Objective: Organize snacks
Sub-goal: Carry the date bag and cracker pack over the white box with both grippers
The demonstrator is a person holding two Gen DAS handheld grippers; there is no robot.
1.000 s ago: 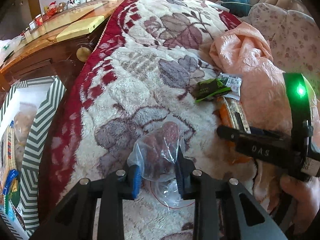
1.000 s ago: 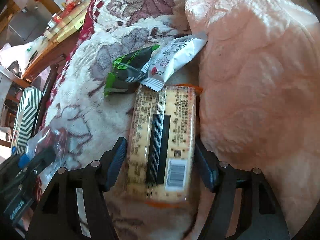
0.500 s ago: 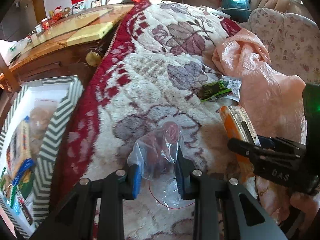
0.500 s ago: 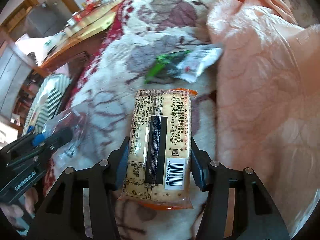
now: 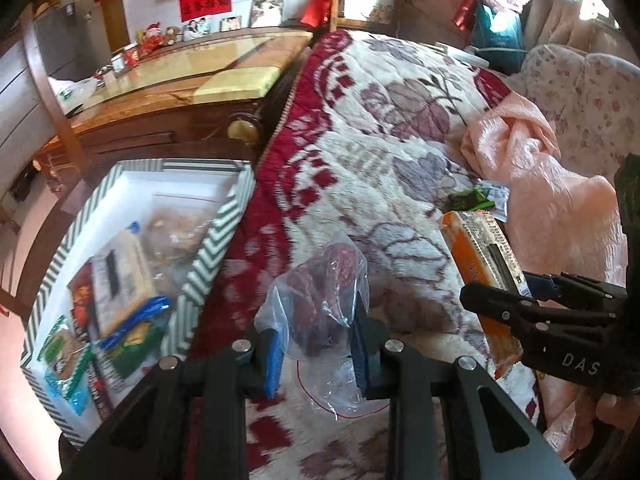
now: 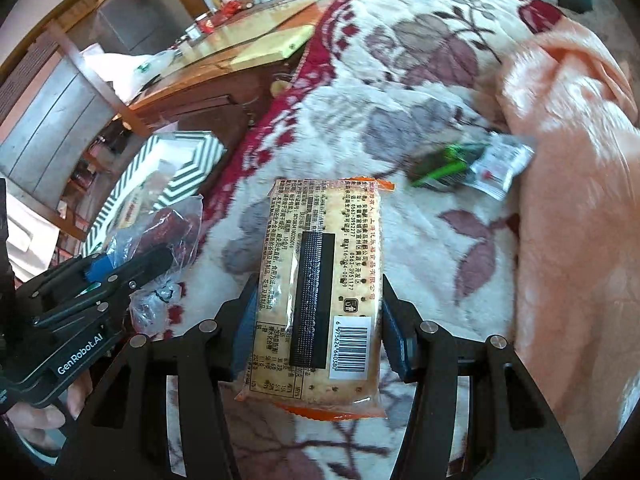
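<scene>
My left gripper (image 5: 316,344) is shut on a clear plastic bag of dark red snacks (image 5: 324,292), held above the floral blanket (image 5: 380,160). My right gripper (image 6: 316,320) is shut on an orange cracker packet (image 6: 320,280), lifted off the blanket; it shows at the right in the left wrist view (image 5: 480,256). A striped box (image 5: 212,244) with several snack packets inside stands at the left beside the bed. A green packet (image 6: 440,166) and a white packet (image 6: 500,164) lie on the blanket by the pink cloth (image 6: 572,160).
A wooden table with a glass top (image 5: 192,80) stands behind the box. A floral cushion (image 5: 580,92) lies at the far right. The left gripper also shows in the right wrist view (image 6: 120,272).
Both grippers have lifted and moved left toward the striped box with their snacks. The cracker packet has left the blanket. More of the box interior shows now.
</scene>
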